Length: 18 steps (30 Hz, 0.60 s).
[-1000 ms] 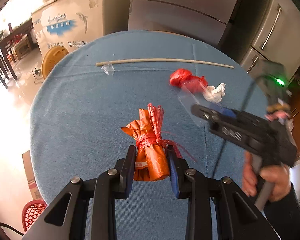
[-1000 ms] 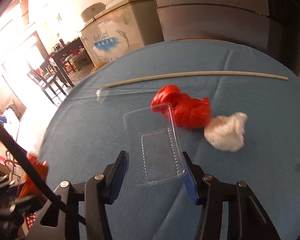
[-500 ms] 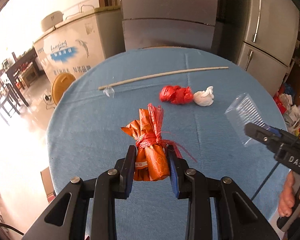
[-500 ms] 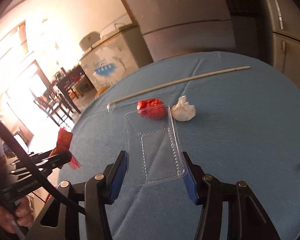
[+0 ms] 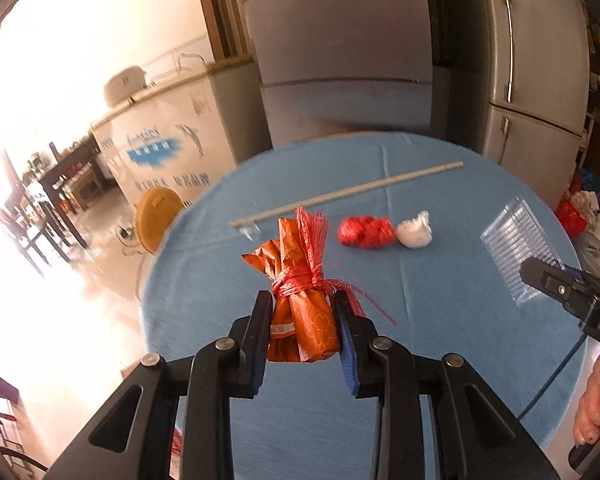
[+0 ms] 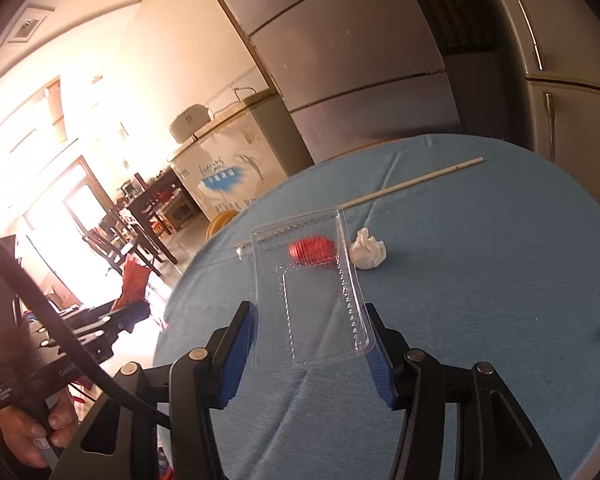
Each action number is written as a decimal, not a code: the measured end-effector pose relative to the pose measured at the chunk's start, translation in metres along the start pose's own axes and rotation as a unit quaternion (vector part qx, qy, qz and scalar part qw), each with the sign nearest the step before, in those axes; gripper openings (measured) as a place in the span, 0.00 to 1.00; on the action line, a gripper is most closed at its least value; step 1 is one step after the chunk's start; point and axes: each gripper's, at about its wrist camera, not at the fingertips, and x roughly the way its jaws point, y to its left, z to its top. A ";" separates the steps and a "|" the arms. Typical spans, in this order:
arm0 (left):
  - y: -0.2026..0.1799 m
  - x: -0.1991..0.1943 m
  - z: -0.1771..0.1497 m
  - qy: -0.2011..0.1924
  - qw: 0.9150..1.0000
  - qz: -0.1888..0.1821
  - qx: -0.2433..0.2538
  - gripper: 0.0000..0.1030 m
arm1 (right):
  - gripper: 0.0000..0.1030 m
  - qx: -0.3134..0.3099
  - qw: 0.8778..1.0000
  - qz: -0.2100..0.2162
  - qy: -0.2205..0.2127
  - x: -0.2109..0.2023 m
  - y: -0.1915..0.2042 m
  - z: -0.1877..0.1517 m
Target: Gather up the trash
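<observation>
Two handheld grippers hang above a round table covered in blue cloth (image 5: 460, 300), each with a piece of rubbish clamped in its jaws. The left gripper (image 5: 303, 334) pinches an orange wrapper bundle (image 5: 300, 300) tied at the waist with red plastic string; the bundle's lower end sits between the two pads and its frayed red top stands up beyond the fingertips. The right gripper (image 6: 309, 344) grips a clear plastic tray (image 6: 312, 292) by its long edges, blue pads (image 6: 380, 368) pressed against either side, with most of the tray reaching out past the fingertips.

Beyond both sets of jaws, three more pieces lie on the cloth. A crumpled red plastic wad (image 5: 366, 232) rests just beside a crumpled white tissue (image 5: 414, 232), the two touching or nearly so; from the right wrist the red wad is seen blurred through the clear tray. Farther out again, a long pale stick (image 5: 348, 192) lies slantwise across the table, a scrap of clear plastic at its near end.

In the left wrist view, the right gripper enters at the right edge, the tray held ahead of it, and fingers of the person's right hand (image 5: 592, 404) curl round its handle. In the right wrist view the left gripper shows at the lower left, gripped by the left hand (image 6: 32, 432), the orange bundle blurred in front of it.

A white chest freezer (image 5: 164, 148) and a tall grey refrigerator (image 5: 540, 60) stand past the table's far edge.
</observation>
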 end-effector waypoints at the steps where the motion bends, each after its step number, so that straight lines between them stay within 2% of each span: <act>1: 0.001 -0.005 0.003 -0.008 1.000 0.007 0.001 0.31 | 0.54 0.000 1.000 0.005 -0.004 -0.003 0.002 0.001; 8: 0.005 -0.037 0.022 -0.065 0.997 0.047 0.019 0.31 | 0.54 -0.006 0.999 0.030 -0.031 -0.019 0.014 0.006; 13: 0.014 -0.062 0.040 -0.114 0.989 0.088 0.021 0.31 | 0.54 -0.013 0.997 0.050 -0.050 -0.030 0.024 0.012; 18: 0.021 -0.075 0.052 -0.139 0.984 0.111 0.020 0.31 | 0.54 -0.025 0.996 0.066 -0.061 -0.035 0.036 0.018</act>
